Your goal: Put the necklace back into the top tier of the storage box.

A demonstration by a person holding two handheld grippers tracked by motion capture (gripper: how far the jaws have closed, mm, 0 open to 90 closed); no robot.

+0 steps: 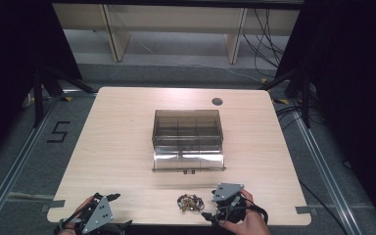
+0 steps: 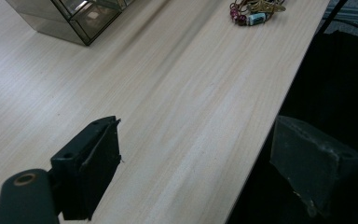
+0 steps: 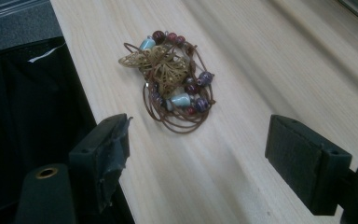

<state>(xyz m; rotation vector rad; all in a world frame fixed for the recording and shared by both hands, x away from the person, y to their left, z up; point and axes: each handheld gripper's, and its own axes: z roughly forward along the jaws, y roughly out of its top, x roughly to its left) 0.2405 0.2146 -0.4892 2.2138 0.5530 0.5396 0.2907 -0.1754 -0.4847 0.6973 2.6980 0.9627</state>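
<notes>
Near left table (image 1: 122, 147) edge: left gripper (image 1: 108, 197), jaws wide apart, nothing between them. Centre, farther back: smoky clear compartment box (image 1: 187, 128), lid folded down toward the near side. Near edge, right of centre: beaded cord necklace (image 1: 190, 202) (gold filigree pendant on top), coiled flat. Just right of it: right gripper (image 1: 206, 215), jaws spread, holding nothing, necklace (image 3: 175, 88) ahead of the pads.

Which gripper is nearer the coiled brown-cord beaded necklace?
Right. The right gripper sits just beside the beaded necklace, jaws open toward it; the left gripper rests farther off along the table's near edge.
</notes>
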